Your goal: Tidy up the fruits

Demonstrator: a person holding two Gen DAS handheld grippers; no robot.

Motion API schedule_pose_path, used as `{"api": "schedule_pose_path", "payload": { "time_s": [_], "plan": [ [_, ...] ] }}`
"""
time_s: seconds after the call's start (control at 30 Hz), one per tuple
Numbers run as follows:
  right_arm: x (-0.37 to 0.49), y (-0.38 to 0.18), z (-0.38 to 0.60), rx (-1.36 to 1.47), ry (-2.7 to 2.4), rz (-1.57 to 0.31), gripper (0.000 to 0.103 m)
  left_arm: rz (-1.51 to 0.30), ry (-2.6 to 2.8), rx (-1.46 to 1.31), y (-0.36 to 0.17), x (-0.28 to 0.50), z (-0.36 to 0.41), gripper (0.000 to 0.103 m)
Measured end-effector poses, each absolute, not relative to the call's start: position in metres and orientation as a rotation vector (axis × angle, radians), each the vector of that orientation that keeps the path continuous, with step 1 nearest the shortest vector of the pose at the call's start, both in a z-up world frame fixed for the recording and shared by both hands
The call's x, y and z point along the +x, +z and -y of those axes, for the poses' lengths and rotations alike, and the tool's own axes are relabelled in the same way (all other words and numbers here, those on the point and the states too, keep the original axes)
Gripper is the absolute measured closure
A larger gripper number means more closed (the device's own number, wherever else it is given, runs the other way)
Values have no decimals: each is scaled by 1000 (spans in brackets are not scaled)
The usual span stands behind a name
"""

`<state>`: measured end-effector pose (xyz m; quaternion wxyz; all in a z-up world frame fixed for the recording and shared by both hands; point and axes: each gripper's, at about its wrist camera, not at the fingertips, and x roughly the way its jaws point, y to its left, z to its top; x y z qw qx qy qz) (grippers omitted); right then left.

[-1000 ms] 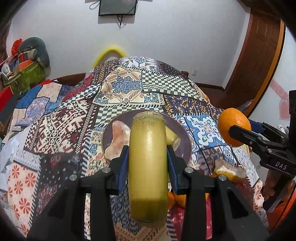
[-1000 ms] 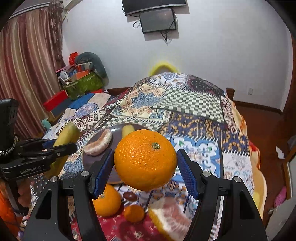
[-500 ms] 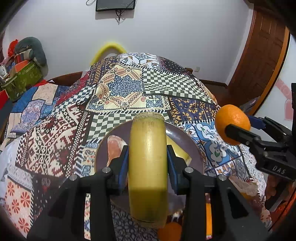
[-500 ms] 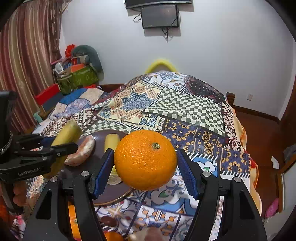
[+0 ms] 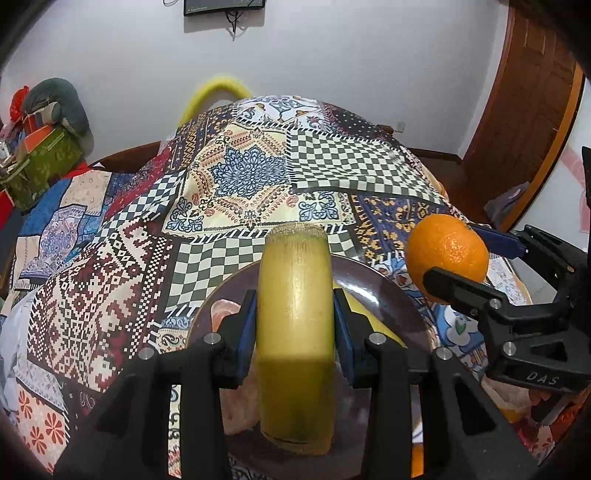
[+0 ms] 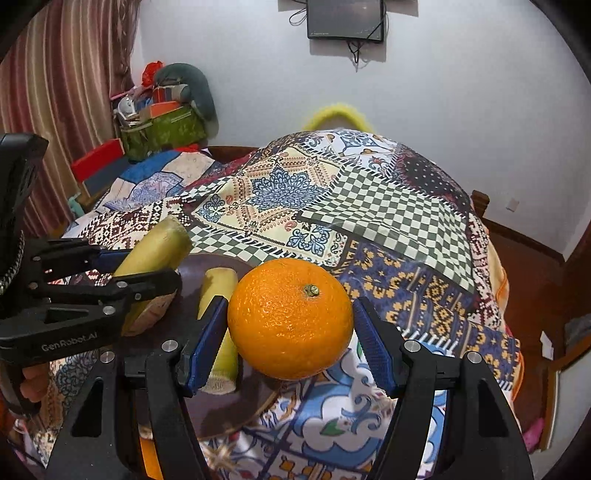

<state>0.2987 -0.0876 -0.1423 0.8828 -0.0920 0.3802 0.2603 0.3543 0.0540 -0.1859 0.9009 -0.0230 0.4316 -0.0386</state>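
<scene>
Risk item: our left tongs (image 5: 295, 325) clamp a yellow stalk (image 5: 295, 317), right tongs (image 6: 290, 328) clamp an orange (image 6: 290, 319) — both above the crowded plate (image 5: 373, 280), where either may roll off.

Both cameras are looking forward and steeply down along their own fingers, close above a quilt (image 5: 255, 177) and facing a white wall. The left view is sitting left of the right gripper (image 5: 467, 254), catching it at its right edge; the right view is catching the left gripper (image 6: 144, 262) at its left. Both are sharing the plate (image 6: 207, 264) and a wall screen (image 6: 345, 18).
</scene>
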Motion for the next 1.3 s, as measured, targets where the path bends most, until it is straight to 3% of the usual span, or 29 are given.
{"api": "schedule_pose_path", "payload": {
  "time_s": [0.7, 1.3],
  "plan": [
    [321, -166, 64, -253, 588, -865, 37, -973, -95, -88, -214, 375, -63, 65],
    [319, -170, 59, -222, 636, -916, 36, -910, -84, -132, -192, 358, -81, 61]
  ]
}}
